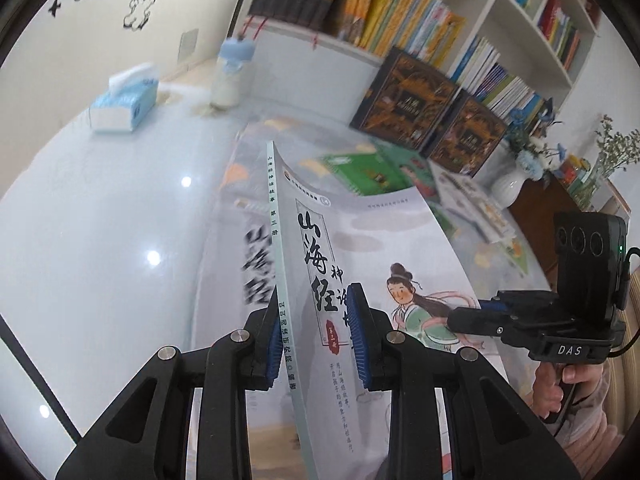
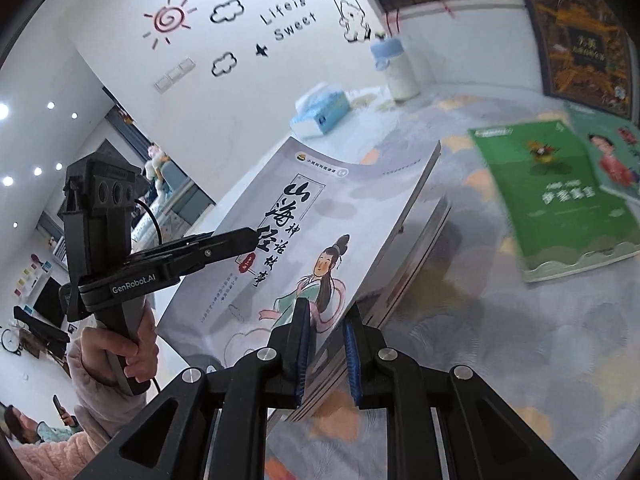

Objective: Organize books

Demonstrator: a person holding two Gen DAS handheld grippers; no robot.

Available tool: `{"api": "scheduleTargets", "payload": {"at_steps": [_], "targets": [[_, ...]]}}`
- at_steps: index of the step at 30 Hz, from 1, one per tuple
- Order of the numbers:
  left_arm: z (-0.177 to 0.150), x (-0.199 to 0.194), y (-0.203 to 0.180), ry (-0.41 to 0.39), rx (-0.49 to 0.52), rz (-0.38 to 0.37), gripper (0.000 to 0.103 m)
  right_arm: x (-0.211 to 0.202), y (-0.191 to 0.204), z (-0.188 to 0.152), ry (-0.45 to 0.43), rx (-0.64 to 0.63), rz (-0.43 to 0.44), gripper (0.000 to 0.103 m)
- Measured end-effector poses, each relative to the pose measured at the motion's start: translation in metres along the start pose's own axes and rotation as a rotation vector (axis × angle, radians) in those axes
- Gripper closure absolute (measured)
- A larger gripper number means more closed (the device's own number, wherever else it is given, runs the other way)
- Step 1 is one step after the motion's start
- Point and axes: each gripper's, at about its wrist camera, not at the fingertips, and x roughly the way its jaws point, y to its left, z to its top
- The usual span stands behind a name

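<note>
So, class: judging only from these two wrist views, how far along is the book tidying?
Done: many books already stand in the white bookshelf. In hand: the grey storybook, lifted off the desk, with the left gripper shut on its spine edge and the right gripper shut on its page edge. Left: the green book and others lie loose on the desk, and another lies under the held one.

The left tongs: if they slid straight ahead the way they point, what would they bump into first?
The left tongs are already shut on the grey book, so they would only push it along. Past it, the first thing is probably the green book on the table, though depth is hard to judge.
</note>
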Motion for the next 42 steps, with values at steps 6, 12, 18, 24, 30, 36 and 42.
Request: {"api": "scheduleTargets", "payload": {"at_steps": [6,12,18,24,30,36,42], "targets": [[-0.004,0.021,0.031,0.04,-0.034,0.02,0.077,0.04,-0.011,0.004,0.051,0.029,-0.005,0.087],[0.012,0.029,0.042,0.04,-0.015,0.039,0.074,0.041,-0.014,0.007,0.03,0.036,-0.011,0.086],[0.018,0.027,0.048,0.023,-0.031,0.083,0.074,0.042,-0.018,0.007,0.036,0.052,-0.005,0.085],[0.02,0.019,0.055,-0.018,-0.071,0.193,0.074,0.041,-0.011,0.003,0.045,0.018,-0.015,0.083],[0.014,-0.003,0.044,-0.065,-0.07,0.237,0.072,0.041,-0.009,0.002,0.053,0.009,-0.014,0.081],[0.006,-0.019,0.022,-0.094,-0.05,0.222,0.07,0.038,0.005,-0.004,0.055,-0.066,-0.096,0.075],[0.001,-0.022,-0.004,-0.11,-0.02,0.191,0.07,0.039,0.01,-0.012,0.068,-0.141,-0.161,0.07]]}}
